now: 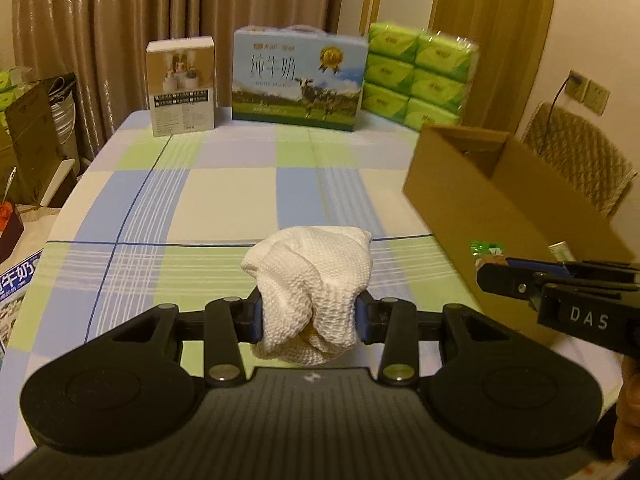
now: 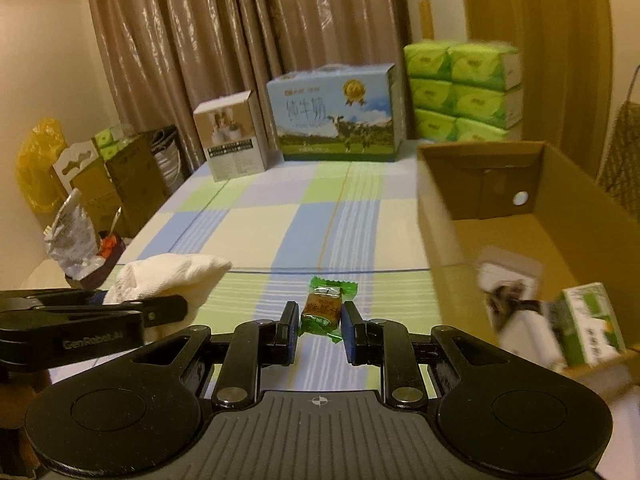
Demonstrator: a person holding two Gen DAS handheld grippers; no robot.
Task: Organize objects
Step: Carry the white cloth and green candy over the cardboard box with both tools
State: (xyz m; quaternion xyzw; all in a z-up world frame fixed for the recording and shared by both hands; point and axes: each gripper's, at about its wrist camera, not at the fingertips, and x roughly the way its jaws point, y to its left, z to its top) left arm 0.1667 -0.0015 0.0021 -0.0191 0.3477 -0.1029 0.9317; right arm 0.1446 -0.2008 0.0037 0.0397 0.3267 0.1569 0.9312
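Observation:
My left gripper (image 1: 308,316) is shut on a crumpled white cloth (image 1: 312,284) and holds it above the checked tablecloth (image 1: 224,200). The cloth also shows at the left of the right wrist view (image 2: 168,276). My right gripper (image 2: 320,332) is open, its jaws on either side of a green-wrapped snack (image 2: 326,308) that lies on the table. An open cardboard box (image 2: 520,232) stands to the right, with a small green-and-white carton (image 2: 592,324) and a white packet (image 2: 508,280) inside. The box also shows in the left wrist view (image 1: 500,184).
A blue milk carton case (image 1: 298,80), a small white product box (image 1: 182,86) and a green tissue pack (image 1: 420,76) line the table's far edge before curtains. Cardboard boxes and bags (image 2: 104,176) crowd the floor at left. A wicker chair (image 1: 580,152) stands behind the box.

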